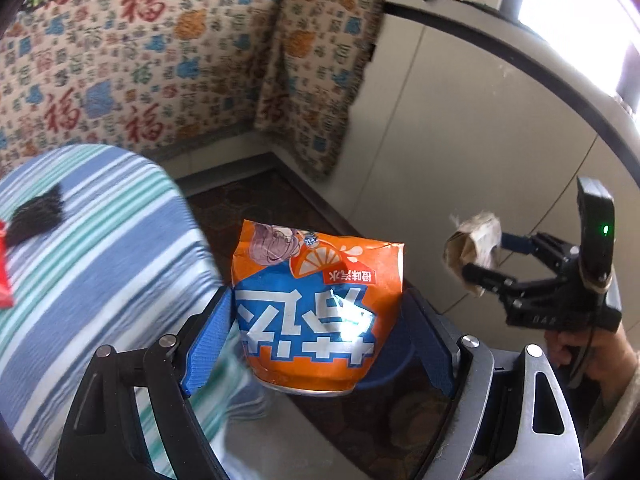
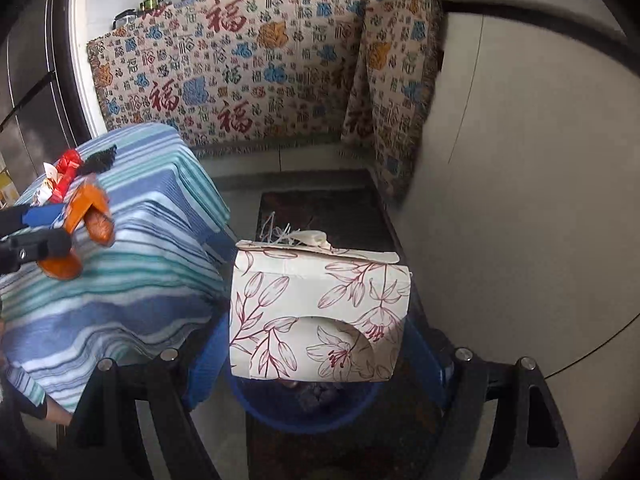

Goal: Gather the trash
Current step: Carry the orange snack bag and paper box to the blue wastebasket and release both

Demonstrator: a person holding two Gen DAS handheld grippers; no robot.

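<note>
My left gripper (image 1: 318, 300) is shut on a crushed orange drink can (image 1: 316, 280) with blue and white lettering, its blue pads (image 1: 210, 332) pressing both sides. The rim of a blue bin (image 1: 390, 368) shows just beneath the can. My right gripper (image 2: 320, 320) is shut on a flattened white tissue box (image 2: 320, 312) with red flower prints, held directly over the blue bin (image 2: 304, 416). In the left wrist view, the right gripper (image 1: 480, 252) holds that box (image 1: 474, 240) end-on, with a hand below. The right wrist view shows the left gripper (image 2: 66, 228) holding the can (image 2: 86, 216) at the left edge.
A table under a blue and green striped cloth (image 2: 152, 240) stands left of the bin, with red wrappers (image 2: 66, 168) and a black brush (image 2: 100, 160) on it. A patterned cloth (image 2: 240, 72) hangs over the counter behind. A white cabinet (image 2: 520, 200) closes the right side.
</note>
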